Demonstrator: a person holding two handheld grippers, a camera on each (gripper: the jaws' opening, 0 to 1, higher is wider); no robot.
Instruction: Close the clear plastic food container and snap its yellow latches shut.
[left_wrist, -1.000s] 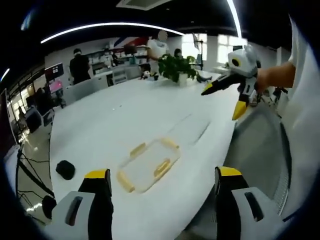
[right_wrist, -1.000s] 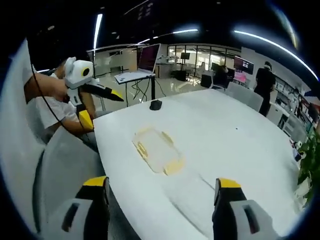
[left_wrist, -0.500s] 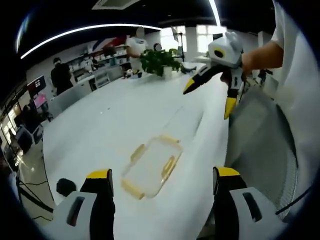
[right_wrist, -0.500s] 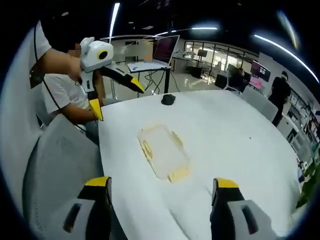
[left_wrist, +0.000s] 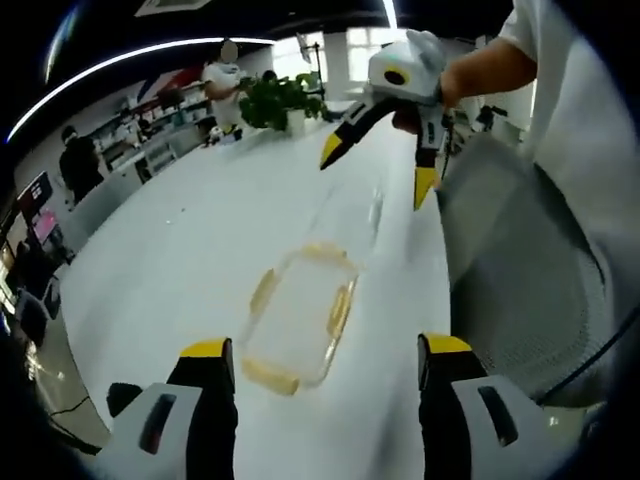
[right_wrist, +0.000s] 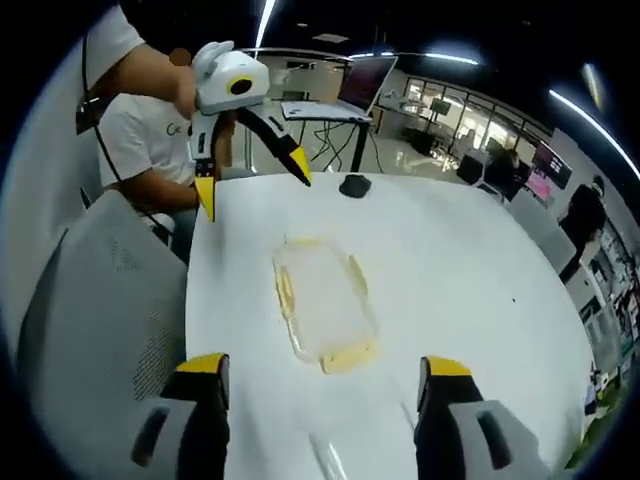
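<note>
Left gripper (left_wrist: 320, 360) jaws spread, empty | right gripper (right_wrist: 318, 372) jaws spread, empty | clear food container (left_wrist: 297, 318) with yellow latches (left_wrist: 340, 306) lay on white table (left_wrist: 180, 250), ahead between both jaw pairs, well apart | likely positioned for approach

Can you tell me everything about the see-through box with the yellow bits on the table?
The clear plastic food container is a shallow, see-through rectangle with rounded corners, lying flat on the white table. It looks like plastic. Yellow latches sit along its edges, on the long sides and the ends. Whether they are snapped shut is too small to tell. Nothing touches it: the left tool and the right tool are both open and apart from it, each pointing toward it from opposite sides.
</note>
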